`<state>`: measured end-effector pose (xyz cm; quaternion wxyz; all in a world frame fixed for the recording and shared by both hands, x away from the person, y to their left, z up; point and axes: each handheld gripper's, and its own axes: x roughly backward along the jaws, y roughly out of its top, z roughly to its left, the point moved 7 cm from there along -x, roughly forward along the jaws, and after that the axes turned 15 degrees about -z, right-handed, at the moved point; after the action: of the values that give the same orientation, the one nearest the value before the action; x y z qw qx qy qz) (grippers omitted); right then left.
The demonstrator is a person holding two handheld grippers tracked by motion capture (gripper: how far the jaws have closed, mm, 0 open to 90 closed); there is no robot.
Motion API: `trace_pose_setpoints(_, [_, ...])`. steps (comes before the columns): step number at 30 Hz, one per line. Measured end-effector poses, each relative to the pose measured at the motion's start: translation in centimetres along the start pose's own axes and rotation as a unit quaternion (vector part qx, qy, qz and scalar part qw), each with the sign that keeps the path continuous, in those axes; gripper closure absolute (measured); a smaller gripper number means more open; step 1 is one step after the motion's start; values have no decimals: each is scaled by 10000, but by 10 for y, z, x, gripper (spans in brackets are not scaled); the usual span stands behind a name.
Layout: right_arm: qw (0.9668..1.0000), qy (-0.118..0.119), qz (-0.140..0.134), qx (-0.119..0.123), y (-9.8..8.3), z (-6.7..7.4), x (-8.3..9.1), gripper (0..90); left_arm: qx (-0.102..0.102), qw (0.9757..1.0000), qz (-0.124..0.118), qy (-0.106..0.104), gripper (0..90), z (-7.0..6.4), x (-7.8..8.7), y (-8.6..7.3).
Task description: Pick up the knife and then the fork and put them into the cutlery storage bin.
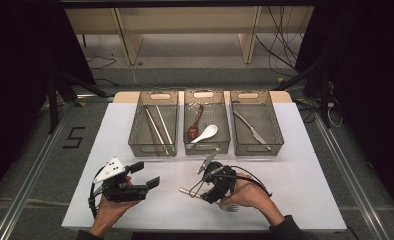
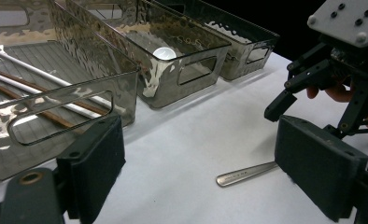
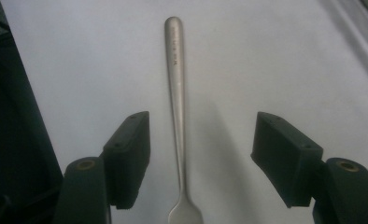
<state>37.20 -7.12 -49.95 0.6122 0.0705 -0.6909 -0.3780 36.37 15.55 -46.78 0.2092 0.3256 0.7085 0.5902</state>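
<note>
The left claw [image 1: 144,175] rests low over the white desk [image 1: 295,180], held in the person's left hand [image 1: 110,207]. Its jaws stand apart with nothing between them. Ahead of this claw stands a row of three smoked-plastic bins. The left bin [image 1: 135,131], directly ahead of the left claw, holds chopsticks [image 1: 157,125]. The middle bin [image 1: 224,125] holds a dark red spoon [image 1: 195,122] and a white ceramic spoon [image 1: 205,134]. The right bin [image 1: 275,127] holds a table knife [image 1: 252,131].

A metal fork [image 3: 177,112] lies flat on the desk between the two claws, well short of the bins. Its handle end [image 2: 240,173] points toward the left claw; its tines lie under the right hand [image 1: 247,195].

The right claw [image 1: 197,182] is tilted down over the fork. Its jaws are open and straddle the handle, one pad on each side. Neither pad [image 3: 126,158] touches the metal: in the right gripper view bare desk shows on both sides of the handle. The handle runs closer to the left pad than to the right pad in that view.
</note>
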Motion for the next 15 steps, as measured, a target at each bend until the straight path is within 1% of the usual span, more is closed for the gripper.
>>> trace_pose_setpoints(1, [10000, 29, 18, 11, -1, 1, -1, 391, -8, 10000, 3, -3, 156, 0, 0, 0])
trace_pose_setpoints(2, [10000, 28, 42, 78, -1, 1, -2, 397, -3, 10000, 6, -10, 156, 0, 0, 0])
trace_pose_setpoints(6, [9997, 61, 201, 91, -5, 4, -5, 451, -3, 10000, 8, -14, 156, 0, 0, 0])
trace_pose_setpoints(8, [9995, 101, 243, 183, -7, 5, -9, 480, -17, 10000, 3, -10, 156, 0, 0, 0])
trace_pose_setpoints(9, [9993, 129, 295, 190, -8, 6, -9, 498, -13, 10000, 2, -11, 156, 0, 0, 0])
trace_pose_setpoints(10, [9991, 144, 290, 260, -9, 6, -11, 515, -2, 10000, 1, -6, 156, 0, 0, 0])
trace_pose_setpoints(12, [9988, 121, 396, 257, -10, 7, -12, 542, -12, 10000, 1, -9, 156, 0, 0, 0])
trace_pose_setpoints(15, [9985, 172, 441, 290, -12, 8, -15, 574, 2, 10000, -3, -5, 156, 0, 0, 0])
